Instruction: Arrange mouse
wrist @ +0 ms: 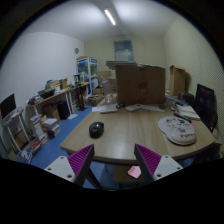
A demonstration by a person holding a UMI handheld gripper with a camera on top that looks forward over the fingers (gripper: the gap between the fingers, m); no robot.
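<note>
Black mouse (96,129) lies well beyond level, wide-open, empty tongs (114,160).

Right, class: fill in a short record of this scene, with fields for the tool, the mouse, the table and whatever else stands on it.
tool: fingers open, holding nothing
mouse: dark, lying on the table, beyond the left finger, untouched
table: wooden
box: large cardboard, at the table's far side
gamepad: white, beyond the right finger
monitor: dark screen, behind the gamepad

mouse (96,129): on the desk (130,135), ahead-left of the jaws
box (140,85): desk's far edge, behind the mouse
monitor (205,103): desk's right side
</note>
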